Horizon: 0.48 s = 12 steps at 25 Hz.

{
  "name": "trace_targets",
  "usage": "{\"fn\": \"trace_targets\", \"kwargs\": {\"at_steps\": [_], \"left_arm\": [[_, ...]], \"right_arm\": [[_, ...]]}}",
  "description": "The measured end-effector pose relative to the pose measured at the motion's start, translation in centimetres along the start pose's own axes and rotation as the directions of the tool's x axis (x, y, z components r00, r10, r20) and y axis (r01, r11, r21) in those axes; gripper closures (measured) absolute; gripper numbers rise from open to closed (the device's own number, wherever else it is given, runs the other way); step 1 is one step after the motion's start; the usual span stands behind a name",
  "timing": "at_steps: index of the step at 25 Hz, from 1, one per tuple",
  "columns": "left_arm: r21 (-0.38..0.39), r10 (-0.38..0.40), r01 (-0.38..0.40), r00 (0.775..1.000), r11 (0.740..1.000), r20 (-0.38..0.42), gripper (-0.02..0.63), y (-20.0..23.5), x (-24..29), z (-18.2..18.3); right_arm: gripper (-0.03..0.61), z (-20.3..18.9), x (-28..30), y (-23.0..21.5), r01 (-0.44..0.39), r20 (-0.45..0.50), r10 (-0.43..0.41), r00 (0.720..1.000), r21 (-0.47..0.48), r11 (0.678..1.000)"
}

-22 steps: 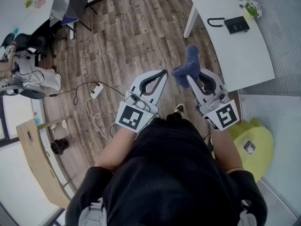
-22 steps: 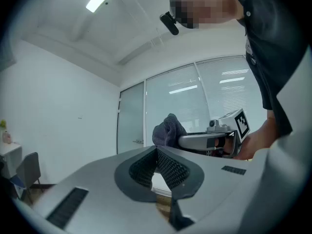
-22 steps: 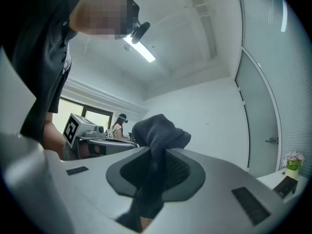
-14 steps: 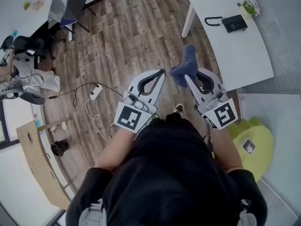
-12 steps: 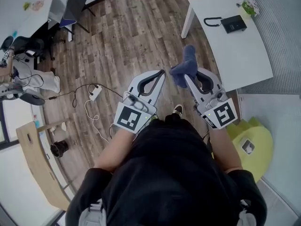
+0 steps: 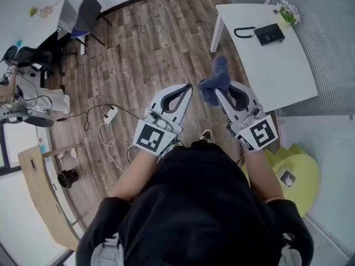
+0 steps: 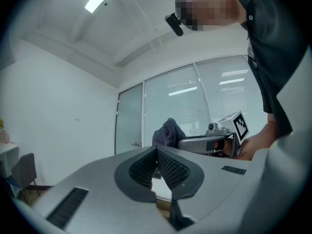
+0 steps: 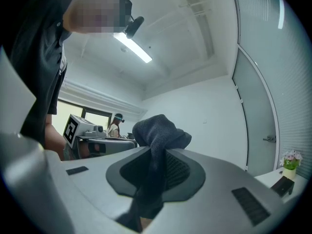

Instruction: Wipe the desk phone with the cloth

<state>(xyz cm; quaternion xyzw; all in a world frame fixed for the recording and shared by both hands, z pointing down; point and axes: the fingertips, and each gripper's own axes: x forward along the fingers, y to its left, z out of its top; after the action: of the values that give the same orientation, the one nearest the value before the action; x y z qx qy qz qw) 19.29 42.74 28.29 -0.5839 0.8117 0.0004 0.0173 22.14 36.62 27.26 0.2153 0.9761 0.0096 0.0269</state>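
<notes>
With the right tool (image 6: pixel 216 92) clamped on the dark blue fabric cloth (image 6: pixel 217 73) and the left tool (image 6: pixel 190 86) closed empty, both well short of the white rectangular worktop (image 6: pixel 277 73), carry the cloth to the black desk phone (image 6: pixel 269 34) at the worktop's far end, keeping the grip firm.

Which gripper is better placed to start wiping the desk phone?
Right. The right gripper is shut on the blue cloth, and the desk phone on the white table lies toward its side. The left gripper is shut and empty.
</notes>
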Motion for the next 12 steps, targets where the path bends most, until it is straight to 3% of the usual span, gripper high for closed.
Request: {"fn": "trace_targets", "kwargs": {"at_steps": [12], "left_arm": [[0.002, 0.056, -0.056, 0.998, 0.998, -0.032, 0.603, -1.1, 4.0, -0.4]], "right_arm": [[0.499, -0.3, -1.2, -3.3, -0.072, 0.002, 0.072, 0.997, 0.023, 0.997]]}}
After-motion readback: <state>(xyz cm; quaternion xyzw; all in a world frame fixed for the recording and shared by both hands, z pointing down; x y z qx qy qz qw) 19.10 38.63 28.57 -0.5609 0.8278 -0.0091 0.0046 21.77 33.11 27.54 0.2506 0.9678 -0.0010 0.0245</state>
